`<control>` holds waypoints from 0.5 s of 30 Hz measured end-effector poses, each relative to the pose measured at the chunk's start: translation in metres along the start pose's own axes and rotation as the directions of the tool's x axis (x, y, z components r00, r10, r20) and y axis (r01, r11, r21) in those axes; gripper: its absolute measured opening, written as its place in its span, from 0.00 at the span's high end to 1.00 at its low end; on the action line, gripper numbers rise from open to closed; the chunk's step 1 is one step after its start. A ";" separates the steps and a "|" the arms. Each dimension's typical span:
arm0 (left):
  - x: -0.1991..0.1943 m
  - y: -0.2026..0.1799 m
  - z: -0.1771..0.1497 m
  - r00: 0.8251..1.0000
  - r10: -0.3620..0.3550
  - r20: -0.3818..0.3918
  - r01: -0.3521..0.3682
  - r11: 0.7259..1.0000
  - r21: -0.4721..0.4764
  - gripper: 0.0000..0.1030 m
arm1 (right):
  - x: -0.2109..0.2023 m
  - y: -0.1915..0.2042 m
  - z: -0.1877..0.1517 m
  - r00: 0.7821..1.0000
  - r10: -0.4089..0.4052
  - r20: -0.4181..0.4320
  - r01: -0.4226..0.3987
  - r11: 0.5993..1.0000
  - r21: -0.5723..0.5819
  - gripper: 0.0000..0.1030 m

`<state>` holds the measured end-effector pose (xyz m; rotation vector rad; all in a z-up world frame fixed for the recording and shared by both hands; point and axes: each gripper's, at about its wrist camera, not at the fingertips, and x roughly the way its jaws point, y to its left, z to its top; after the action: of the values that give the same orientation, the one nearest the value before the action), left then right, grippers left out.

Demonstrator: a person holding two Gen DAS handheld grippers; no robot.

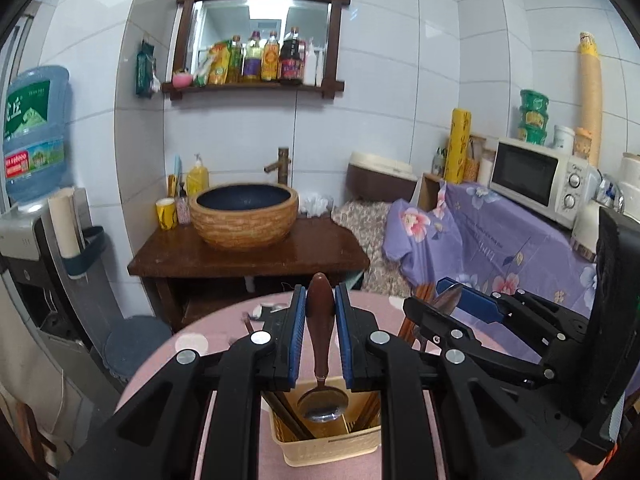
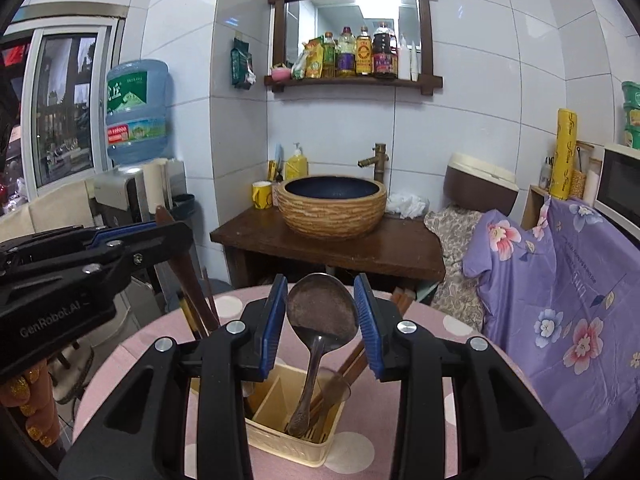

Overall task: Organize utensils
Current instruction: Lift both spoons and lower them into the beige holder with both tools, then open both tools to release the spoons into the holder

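My left gripper (image 1: 320, 300) is shut on the brown wooden handle of a spoon (image 1: 320, 320), whose metal bowl hangs down into the beige utensil basket (image 1: 328, 446). My right gripper (image 2: 322, 312) has its blue pads around the bowl of a metal spoon (image 2: 320, 312) that stands handle-down in the same basket (image 2: 288, 440). The pads look close to the spoon bowl's edges; contact is unclear. Brown chopsticks (image 2: 352, 364) lean in the basket. The right gripper shows at the right of the left wrist view (image 1: 448, 304); the left gripper shows at the left of the right wrist view (image 2: 168, 232).
The basket stands on a round table with a pink dotted cloth (image 2: 452, 324). Behind it is a wooden vanity (image 1: 248, 256) with a basin. A purple flowered cloth (image 1: 500, 248) covers a counter with a microwave (image 1: 540, 180) at the right. A water dispenser (image 1: 36, 208) stands at the left.
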<state>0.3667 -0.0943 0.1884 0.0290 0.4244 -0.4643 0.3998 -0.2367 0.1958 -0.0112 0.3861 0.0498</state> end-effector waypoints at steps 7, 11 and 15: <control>0.026 0.009 -0.042 0.997 0.003 -0.082 -0.006 1.000 -0.027 0.84 | 0.024 0.000 -0.050 0.999 -0.016 -0.046 0.016 1.000 -0.002 0.66; 0.034 0.012 -0.055 0.995 0.011 -0.094 -0.014 1.000 -0.028 0.84 | 0.028 0.002 -0.074 0.997 -0.035 -0.066 0.034 0.999 -0.016 0.66; 0.037 0.011 -0.065 0.995 0.013 -0.101 -0.015 1.000 -0.019 0.84 | 0.029 0.013 -0.090 0.998 -0.034 -0.056 0.030 0.997 -0.071 0.65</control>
<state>0.3762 -0.0925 0.1129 0.0361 0.5273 -0.4459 0.3919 -0.2244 0.1021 -0.0885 0.4416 0.0316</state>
